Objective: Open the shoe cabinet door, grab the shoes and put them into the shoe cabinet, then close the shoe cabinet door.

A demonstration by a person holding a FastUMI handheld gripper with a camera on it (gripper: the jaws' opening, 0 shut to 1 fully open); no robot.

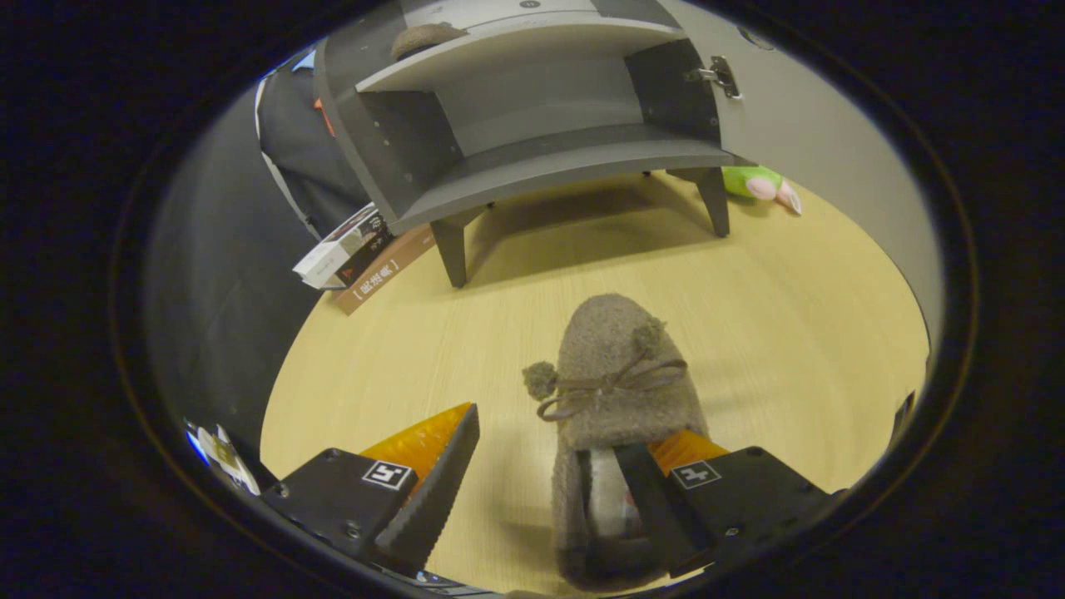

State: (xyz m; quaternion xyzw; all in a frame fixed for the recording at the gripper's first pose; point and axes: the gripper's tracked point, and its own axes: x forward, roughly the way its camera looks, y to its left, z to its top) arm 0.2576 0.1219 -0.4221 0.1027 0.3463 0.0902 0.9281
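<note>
A grey-brown fuzzy slipper (620,366) with a bow and pompoms lies on the wooden surface (790,316), toe pointing toward the shoe cabinet (566,158). My gripper (545,437) is open. One finger (657,499) reaches into the slipper's opening, while the other finger (433,491) stands outside its side wall with a gap of bare wood between. The grey cabinet stands beyond the slipper on short legs, its door (815,125) swung open to the right. A second slipper (424,37) rests on the upper shelf, and the lower shelf holds nothing.
Two books (358,249) lie on the surface beside the cabinet's front left leg. A green plush toy (761,183) lies behind the right leg, near the open door. Bare wood stretches between the slipper and the cabinet.
</note>
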